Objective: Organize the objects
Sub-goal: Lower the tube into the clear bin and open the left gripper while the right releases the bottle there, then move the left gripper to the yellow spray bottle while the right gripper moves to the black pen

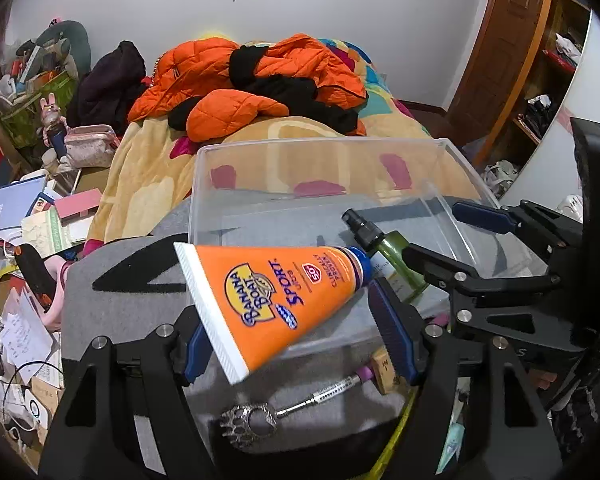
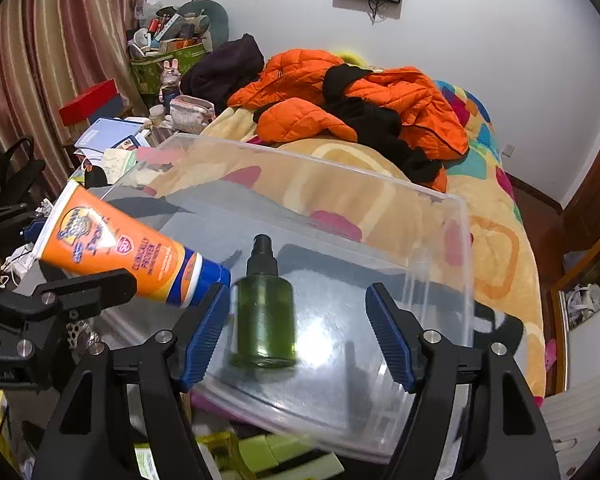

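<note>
Blue-padded fingers (image 1: pixel 392 332) of the left gripper (image 1: pixel 296 336) stand open around the sunscreen tube (image 1: pixel 276 292), tilted over the clear bin (image 2: pixel 458 248) rim; it could tip outside. Inside, the green spray bottle (image 2: pixel 265 312) lies freed between the right gripper (image 2: pixel 298 336)'s open fingers.

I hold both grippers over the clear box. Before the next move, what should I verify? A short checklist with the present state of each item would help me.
1. Left gripper released the sunscreen tube: ok; a gap shows between the tube and one finger.
2. Tube fully inside the clear box: not ok; the cap end is in, but the crimped end sticks out over the rim.
3. Right gripper open: ok; its fingers stand wider than the green spray bottle.
4. Bottle inside the box: ok.
5. Bottle resting steady: cannot tell; its base is blurred.
</note>
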The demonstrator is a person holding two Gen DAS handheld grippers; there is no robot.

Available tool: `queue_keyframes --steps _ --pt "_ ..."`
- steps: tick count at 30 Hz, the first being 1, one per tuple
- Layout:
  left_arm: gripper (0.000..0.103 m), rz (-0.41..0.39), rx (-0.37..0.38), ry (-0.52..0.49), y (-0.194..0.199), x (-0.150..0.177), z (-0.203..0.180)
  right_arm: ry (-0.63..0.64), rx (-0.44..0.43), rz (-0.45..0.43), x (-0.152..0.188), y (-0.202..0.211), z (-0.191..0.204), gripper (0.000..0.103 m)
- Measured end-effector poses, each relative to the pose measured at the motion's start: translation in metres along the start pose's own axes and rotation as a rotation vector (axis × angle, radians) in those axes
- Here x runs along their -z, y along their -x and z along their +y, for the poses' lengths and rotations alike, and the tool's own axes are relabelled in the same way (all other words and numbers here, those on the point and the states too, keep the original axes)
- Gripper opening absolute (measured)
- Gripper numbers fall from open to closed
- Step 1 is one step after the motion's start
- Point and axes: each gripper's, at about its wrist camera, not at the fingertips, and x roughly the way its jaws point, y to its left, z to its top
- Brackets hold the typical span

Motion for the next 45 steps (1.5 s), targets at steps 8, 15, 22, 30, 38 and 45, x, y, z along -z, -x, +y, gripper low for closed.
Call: queue_keyframes --steps 8,15,22,30,38,45 --pt "0.073 -0.027 -0.032 -0.034 0.019 0.009 -0.011 -0.023 -0.014 -0.036 0.012 0.026 -0.003 0.07" --pt "0.083 -0.075 -0.044 -0.027 0.039 0.021 -0.016 -0.027 -0.016 -0.078 0.029 0.055 -0.002 0.079" --pt "0.085 -0.116 -0.053 -0.08 0.055 0.032 -0.034 -0.017 0.001 -0.127 0.047 0.086 0.003 0.081" --pt "0.085 -0.132 0.001 -0.066 0.068 0.049 -0.044 -0.047 0.028 -0.154 0.069 0.108 -0.003 0.082" --pt "0.085 -0.091 0.01 -0.018 0.067 0.06 -0.038 -0.077 0.051 -0.15 0.096 0.112 -0.015 0.082" --pt "0.074 -0.002 0.056 -0.062 0.046 0.085 -0.049 -0.09 0.046 -0.101 0.122 0.101 -0.024 0.081"
